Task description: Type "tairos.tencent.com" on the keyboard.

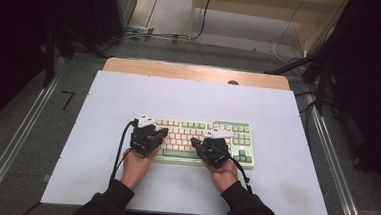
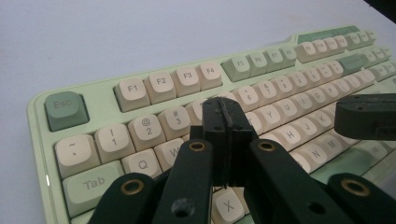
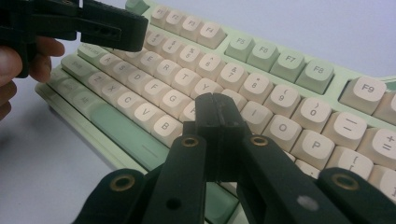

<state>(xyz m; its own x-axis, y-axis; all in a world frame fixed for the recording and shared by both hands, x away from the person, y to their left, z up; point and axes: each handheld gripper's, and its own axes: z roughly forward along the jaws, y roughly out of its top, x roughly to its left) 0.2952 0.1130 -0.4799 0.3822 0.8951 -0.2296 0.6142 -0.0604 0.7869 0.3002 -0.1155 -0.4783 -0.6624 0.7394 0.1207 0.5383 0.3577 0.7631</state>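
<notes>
Mint green and cream, the keyboard [image 1: 204, 141] lies flat on the pale sheet that covers the table [image 1: 103, 102], a little toward the person's side of the middle, and both hands are on top of it as though typing. The left gripper [image 1: 160, 133] sits over the left end of the keys, and in the left gripper view its two black jaws are pressed together with nothing between them, the closed tip [image 2: 225, 122] poised over the number row around the 4 and 5, just above the letters. The right gripper [image 1: 196, 144] is over the middle, and in the right gripper view its jaws are likewise shut tight on nothing, their tip [image 3: 219, 114] hanging near the H and J keys, beside the G. Whether either tip is actually pushing a key down I cannot tell; no cap looks sunk from where I stand. The work seems to be poking keys with the closed jaw tips, one hand for each half of the board. It looks to be under way rather than finished, since both tools are right over the letters. No screen or lit indicator tells me what has gone in, so I cannot judge how many presses are done or remain. The Esc key [image 2: 65, 109] and the green function keys [image 3: 280, 60] sit clear of both tips.
</notes>
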